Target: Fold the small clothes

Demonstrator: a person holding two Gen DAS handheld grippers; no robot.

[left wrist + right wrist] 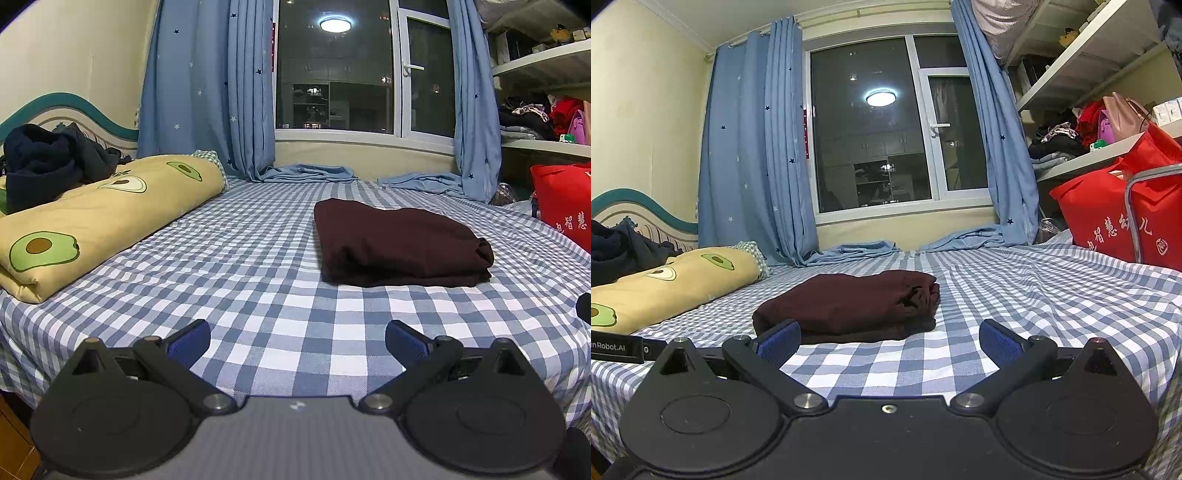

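At the bottom of the left wrist view, the left gripper [297, 341] is hovering low over the checked sheet [258, 295] with its blue-padded fingers [190, 343] spread wide apart, gripping nothing. At the bottom of the right wrist view, the right gripper [889, 341] is likewise standing released, its blue fingers [999, 341] splayed above the sheet [1015, 295] and empty.

Just beyond them, the task's garment, a dark maroon cloth [399, 243], is lying folded into a thick flat bundle on the sheet. In the left view it is sitting right of centre; in the right view the cloth [849, 302] is sitting at centre, just past the left finger's tip, clear of both grippers.

At the left of the frame, a yellow avocado-print quilt [92, 218] is lying rolled along the bed, with a heap of dark clothes [48, 162] resting on its far end. At the right edge, a red bag [1119, 218] is standing on the bed.

Farther back, blue star-print curtains [207, 92] are hanging either side of a dark window [332, 74], their hems pooling on the bed. At upper right, white shelves [1082, 55] are holding clothes and bags.
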